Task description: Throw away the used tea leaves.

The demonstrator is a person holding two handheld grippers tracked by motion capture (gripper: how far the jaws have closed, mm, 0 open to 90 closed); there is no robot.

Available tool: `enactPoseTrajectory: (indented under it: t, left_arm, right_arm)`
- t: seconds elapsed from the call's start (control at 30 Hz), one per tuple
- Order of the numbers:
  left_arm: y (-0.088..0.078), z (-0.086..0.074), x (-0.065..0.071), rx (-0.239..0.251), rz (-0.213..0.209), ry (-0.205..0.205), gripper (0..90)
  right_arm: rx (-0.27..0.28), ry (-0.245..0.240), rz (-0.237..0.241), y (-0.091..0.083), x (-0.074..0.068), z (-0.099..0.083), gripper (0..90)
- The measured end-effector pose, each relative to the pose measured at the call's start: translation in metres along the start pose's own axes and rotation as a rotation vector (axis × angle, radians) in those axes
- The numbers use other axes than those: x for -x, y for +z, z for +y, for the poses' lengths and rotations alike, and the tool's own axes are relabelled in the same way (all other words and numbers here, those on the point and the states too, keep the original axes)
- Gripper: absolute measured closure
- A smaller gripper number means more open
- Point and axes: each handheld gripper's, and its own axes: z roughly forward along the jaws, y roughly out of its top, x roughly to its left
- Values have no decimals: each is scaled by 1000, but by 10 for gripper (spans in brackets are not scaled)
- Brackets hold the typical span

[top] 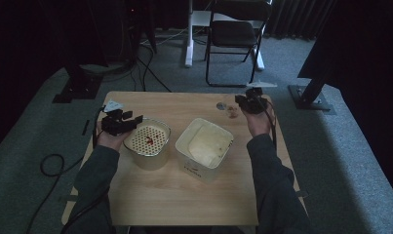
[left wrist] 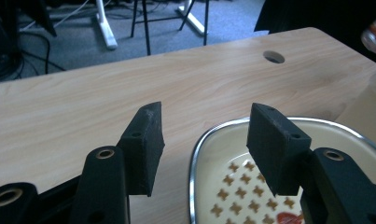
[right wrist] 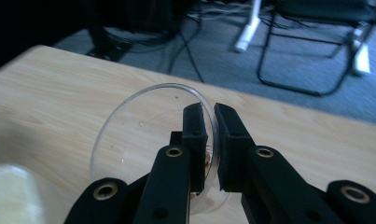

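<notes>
With the right gripper (right wrist: 210, 140) pinching the rim of a clear plastic cup (right wrist: 148, 140), one jaw inside the wall and one outside, I judge I am in the carry step: the cup sits at the far right of the table (top: 184, 200), just past the square white tub (top: 204, 146), and in the high view my right gripper (top: 249, 103) holds it there. Something small and reddish lies in the cup's bottom; I cannot tell what. My left gripper (left wrist: 204, 144) has its jaws spread with nothing between them, poised over the near rim of the steel-rimmed strainer tub (left wrist: 209, 135), whose perforated insert already holds a few red bits (top: 149, 141). The left hand (top: 111, 134) rests at that tub's left side. Next, as I read it, the cup has to travel left over the strainer and tip. That calls for a firm pinch on thin, slippery plastic and a slow roll of the wrist, while the left jaws steady the tub.
</notes>
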Motion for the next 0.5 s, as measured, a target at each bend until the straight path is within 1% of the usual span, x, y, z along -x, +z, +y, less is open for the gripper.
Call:
enactPoseTrajectory:
  t: [0.1, 0.13, 0.2, 0.4, 0.5]
  left_arm:
    - [1, 4, 5, 10, -8, 29, 438]
    - [2, 5, 8, 14, -6, 36, 436]
    - [2, 7, 11, 27, -5, 54, 422]
    - [2, 12, 21, 54, -31, 94, 408]
    - [4, 13, 26, 63, -41, 114, 403]
  right_arm:
    - [11, -41, 29, 2, -21, 18, 840]
    - [14, -53, 45, 3, -31, 25, 840]
    - [21, -64, 73, 5, -44, 33, 840]
    - [28, -83, 179, 14, -89, 60, 840]
    - [25, -107, 221, 17, -112, 71, 840]
